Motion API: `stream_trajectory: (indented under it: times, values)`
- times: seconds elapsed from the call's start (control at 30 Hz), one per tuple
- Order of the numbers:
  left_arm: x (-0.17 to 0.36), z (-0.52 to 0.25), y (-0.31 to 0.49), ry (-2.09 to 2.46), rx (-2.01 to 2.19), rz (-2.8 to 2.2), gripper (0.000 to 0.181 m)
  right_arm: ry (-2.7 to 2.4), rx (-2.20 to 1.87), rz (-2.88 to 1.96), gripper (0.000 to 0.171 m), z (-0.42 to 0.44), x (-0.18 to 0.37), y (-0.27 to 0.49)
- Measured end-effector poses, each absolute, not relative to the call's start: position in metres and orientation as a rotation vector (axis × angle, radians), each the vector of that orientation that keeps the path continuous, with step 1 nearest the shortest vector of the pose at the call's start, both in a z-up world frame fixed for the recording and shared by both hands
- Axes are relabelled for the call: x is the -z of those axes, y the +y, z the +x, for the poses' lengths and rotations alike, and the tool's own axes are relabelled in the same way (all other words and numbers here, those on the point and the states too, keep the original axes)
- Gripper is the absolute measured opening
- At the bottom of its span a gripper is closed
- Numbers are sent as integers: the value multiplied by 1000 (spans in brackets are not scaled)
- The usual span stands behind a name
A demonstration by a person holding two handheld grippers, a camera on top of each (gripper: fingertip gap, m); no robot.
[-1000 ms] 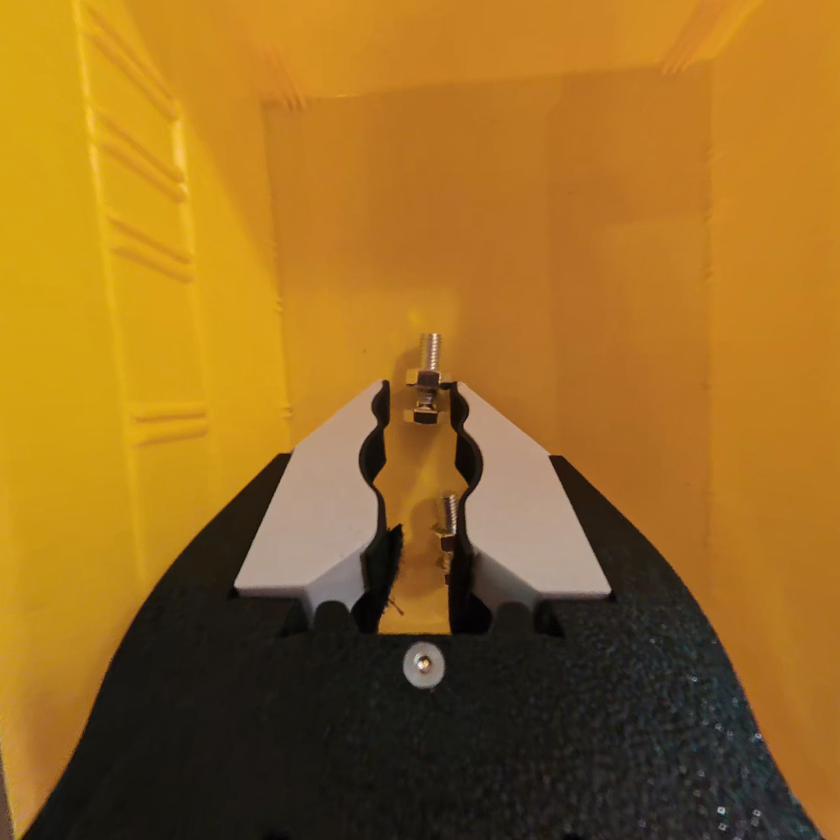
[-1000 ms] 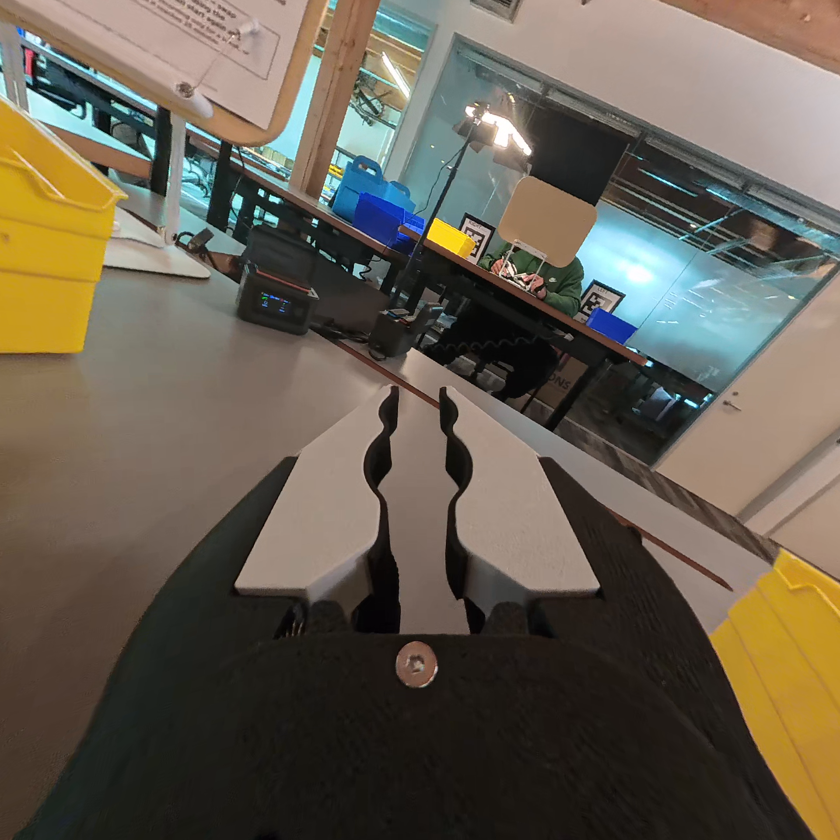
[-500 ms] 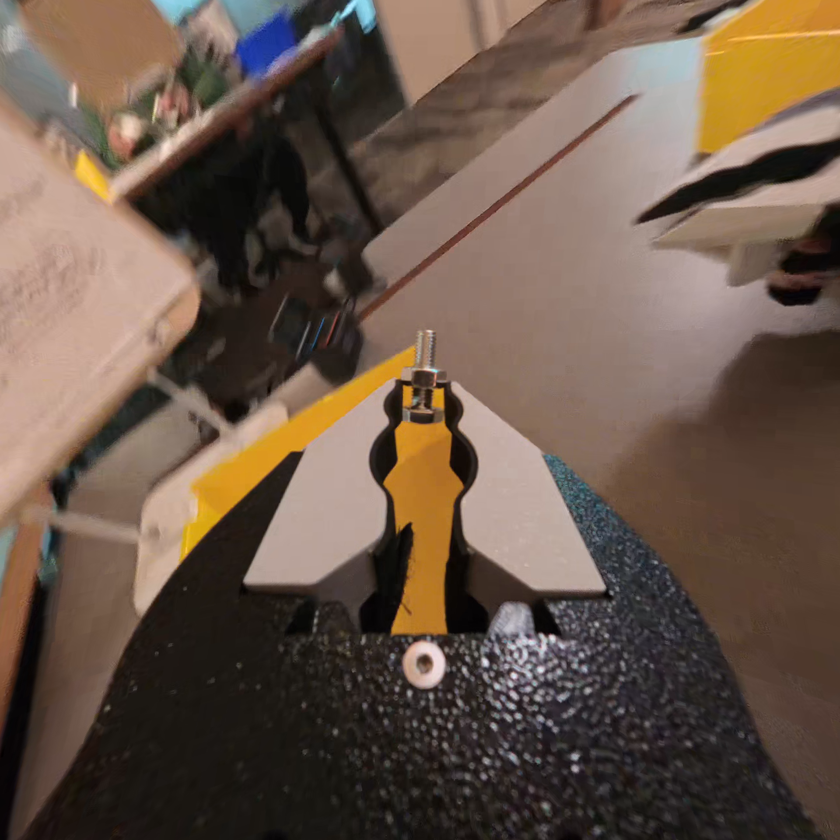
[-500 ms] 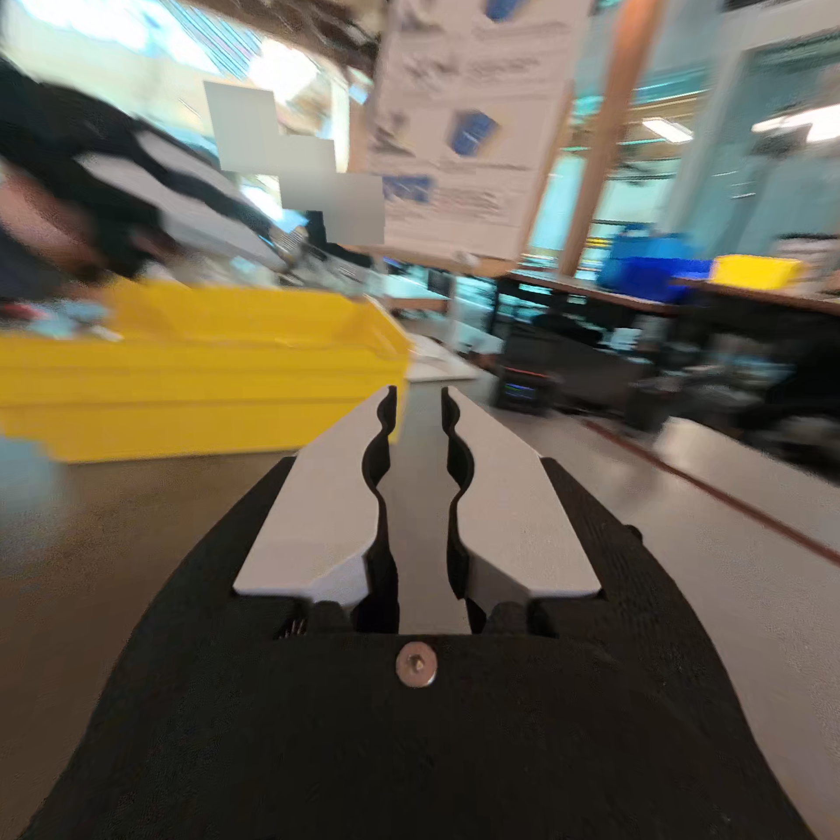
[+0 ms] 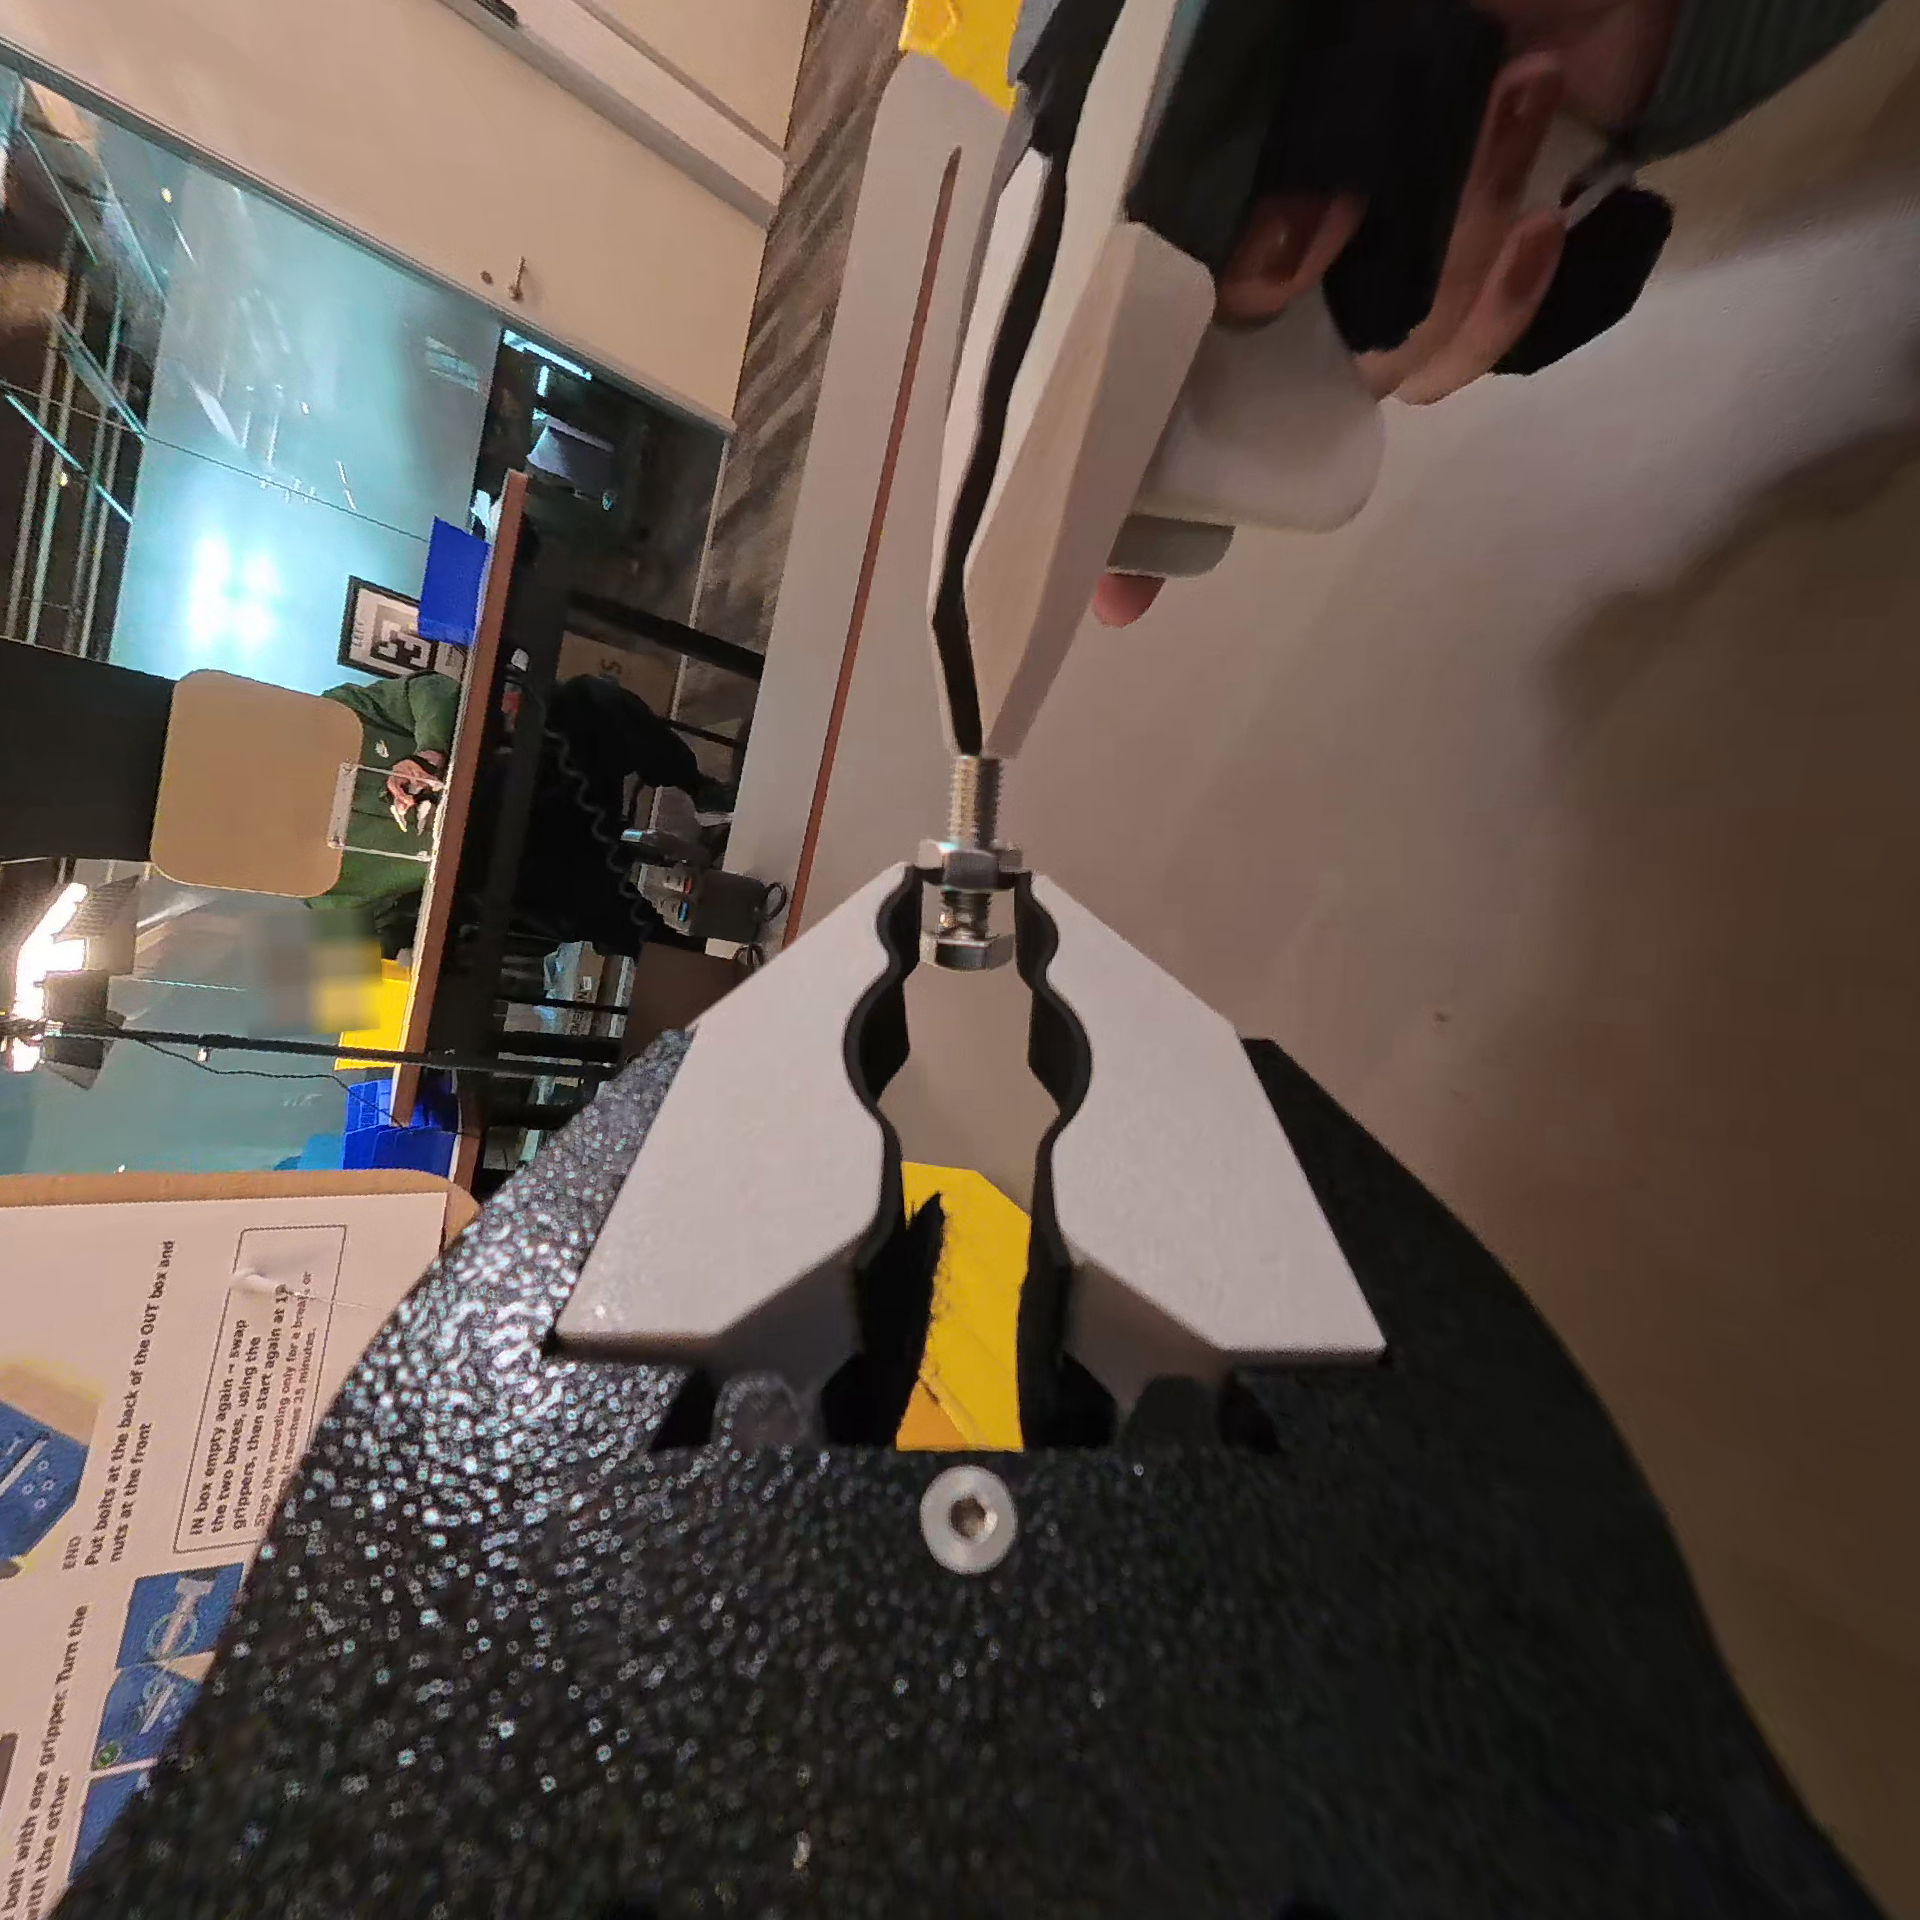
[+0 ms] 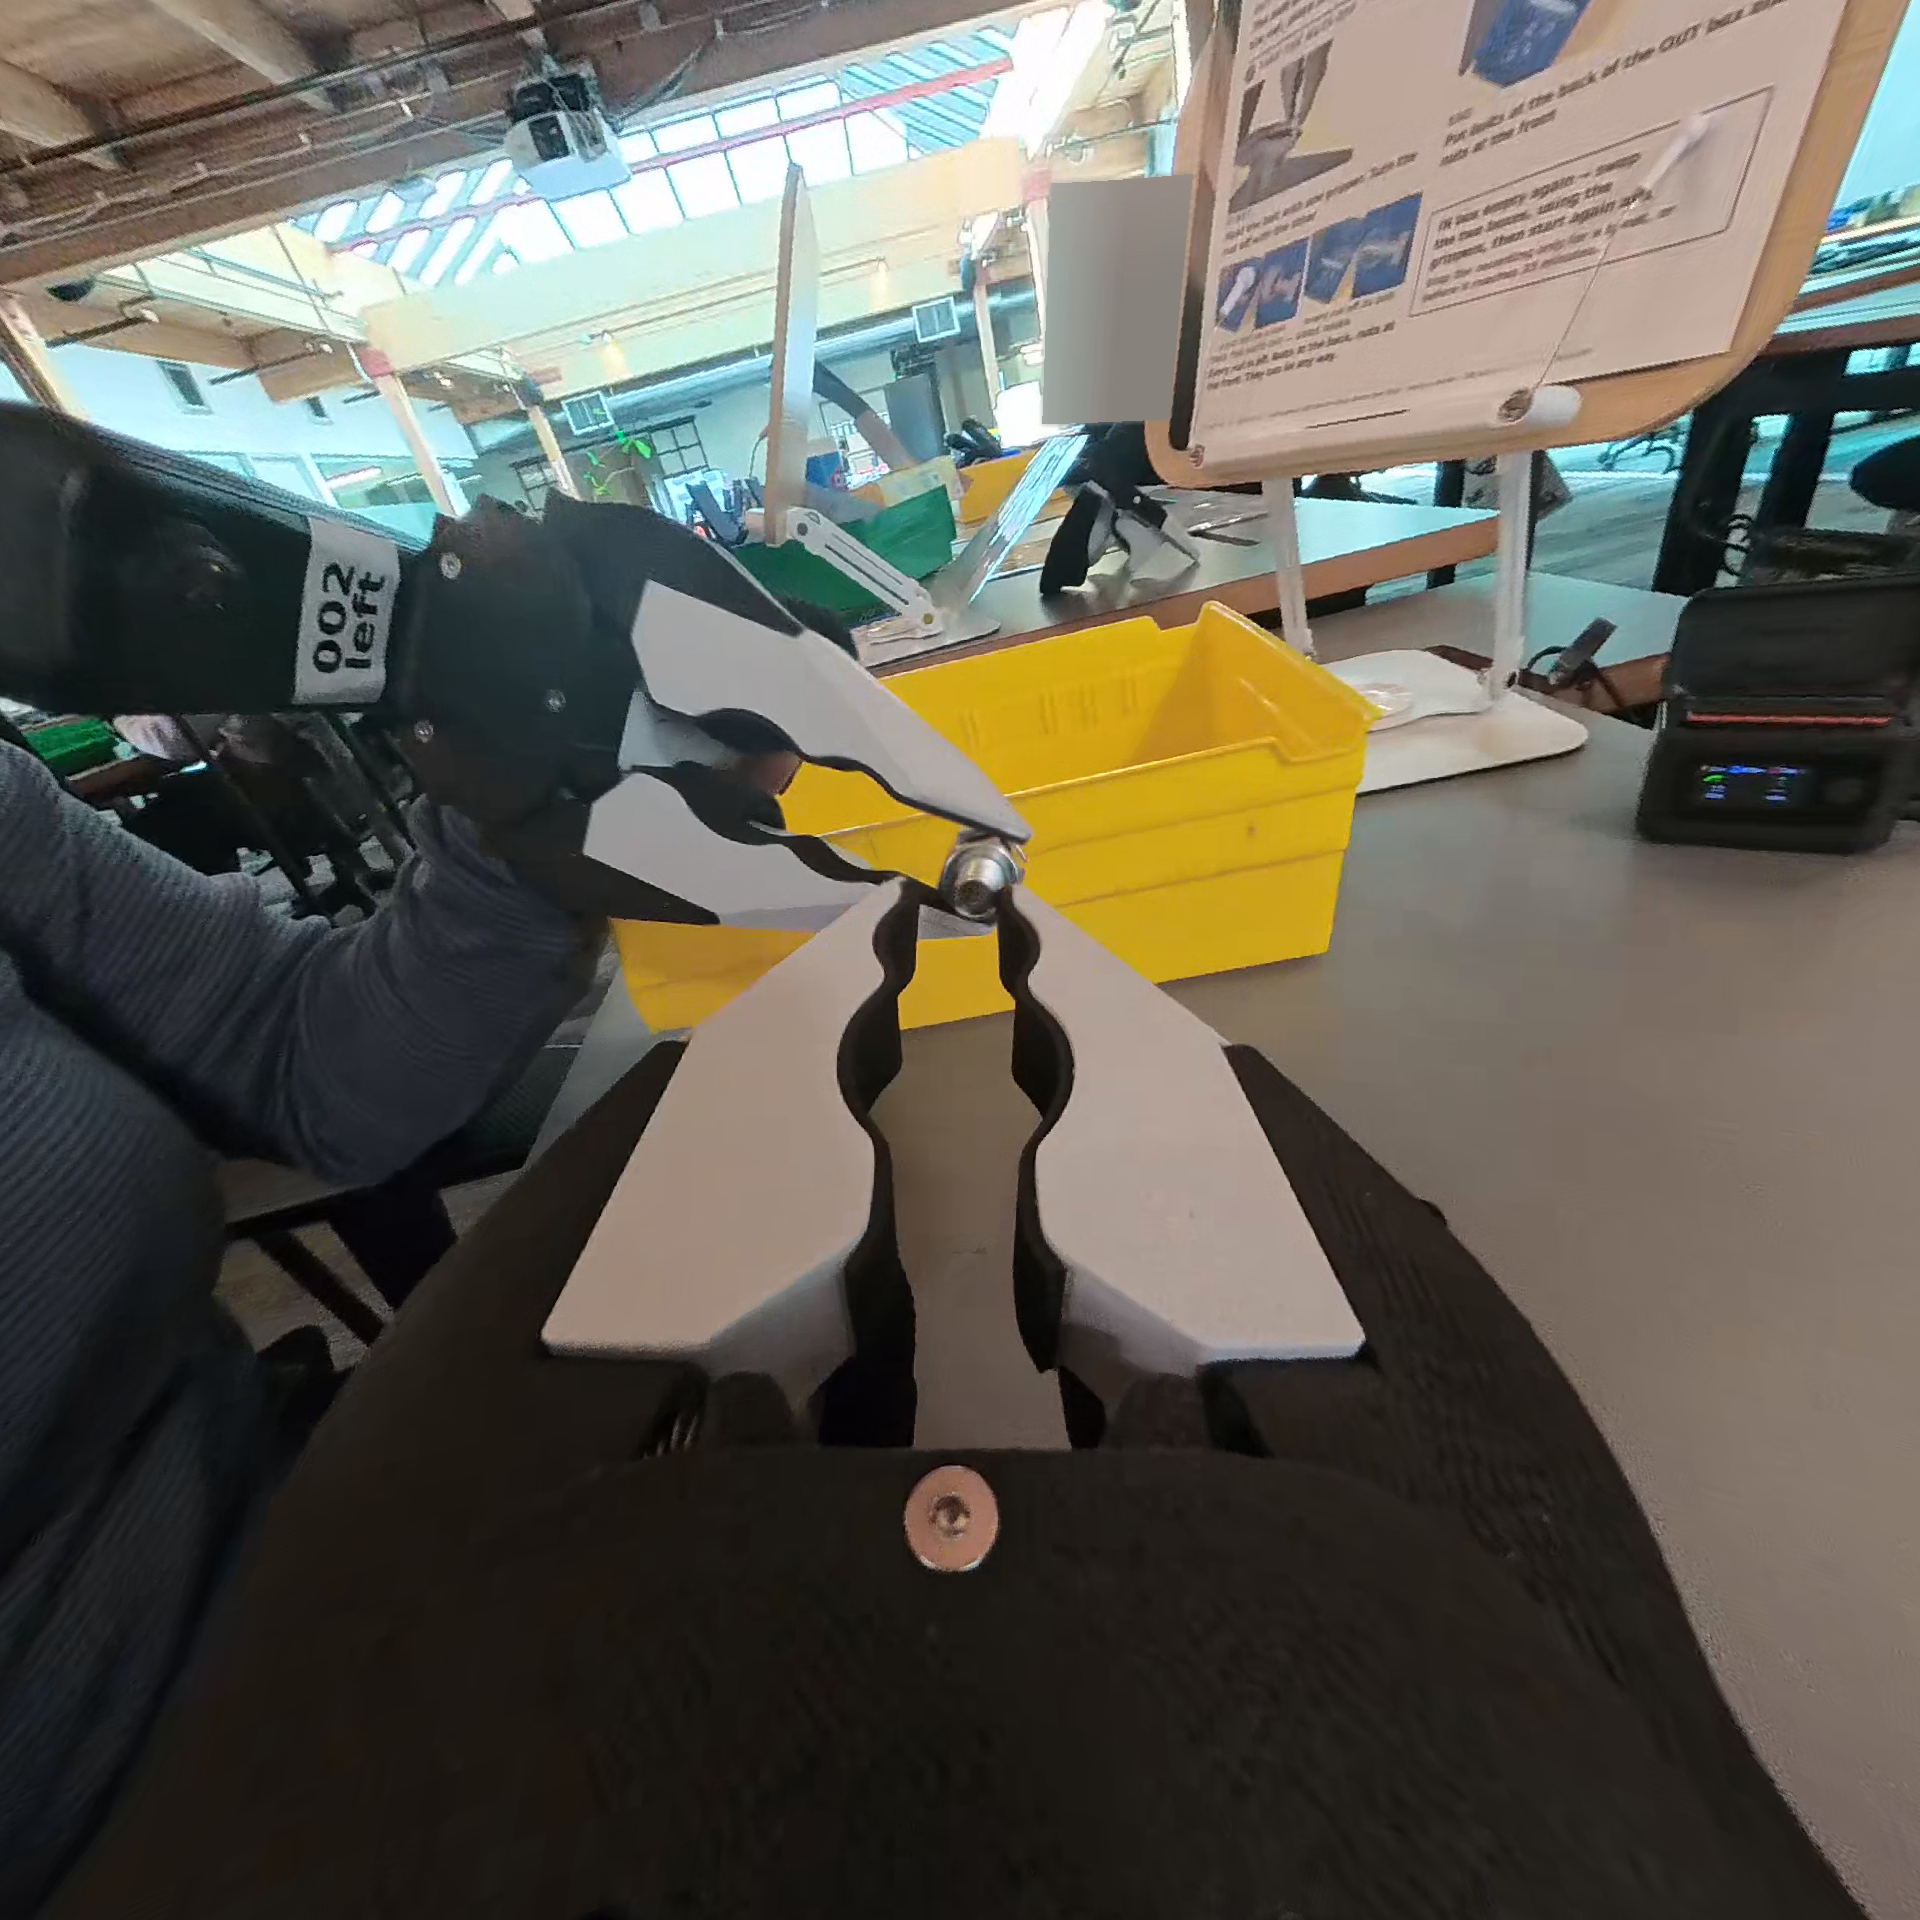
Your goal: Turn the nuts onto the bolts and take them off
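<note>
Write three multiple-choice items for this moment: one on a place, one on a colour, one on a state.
1. The tips of the right tongs are
A. inside the box
B. at the bolt's threaded end
C. flat on the table

2. The box on the table behind the tongs is
A. red
B. white
C. yellow

3. The left tongs are
A. shut on the bolt
B. wide open and empty
C. out of view

Key:
1 B: in the left wrist view, the right tongs meet the free end of the bolt.
2 C: the box is yellow all over.
3 A: the left tongs pinch the bolt's shank at their tips.
</note>
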State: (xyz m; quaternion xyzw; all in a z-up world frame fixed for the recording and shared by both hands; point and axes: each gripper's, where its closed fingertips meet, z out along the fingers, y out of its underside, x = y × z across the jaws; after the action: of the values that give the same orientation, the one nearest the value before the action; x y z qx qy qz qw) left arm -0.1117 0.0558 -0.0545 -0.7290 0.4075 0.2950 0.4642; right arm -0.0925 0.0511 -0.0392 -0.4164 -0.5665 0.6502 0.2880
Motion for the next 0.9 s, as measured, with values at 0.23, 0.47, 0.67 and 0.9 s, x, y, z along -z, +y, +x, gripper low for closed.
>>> stream_trajectory:
  times: [0.23,0.47,0.67,0.9]
  values:
    - [57,-106,55,1026,-700,-1792,16,-1513,-1747,-1137,25,-94,41,51]
    - [62,-102,54,1047,-690,-1809,16,-1548,-1708,-1132,7,-95,46,50]
    - [66,-100,54,1041,-678,-1836,16,-1581,-1646,-1108,6,-94,48,50]
    - [60,-96,55,956,-647,-1863,21,-1577,-1638,-1070,5,-87,42,51]
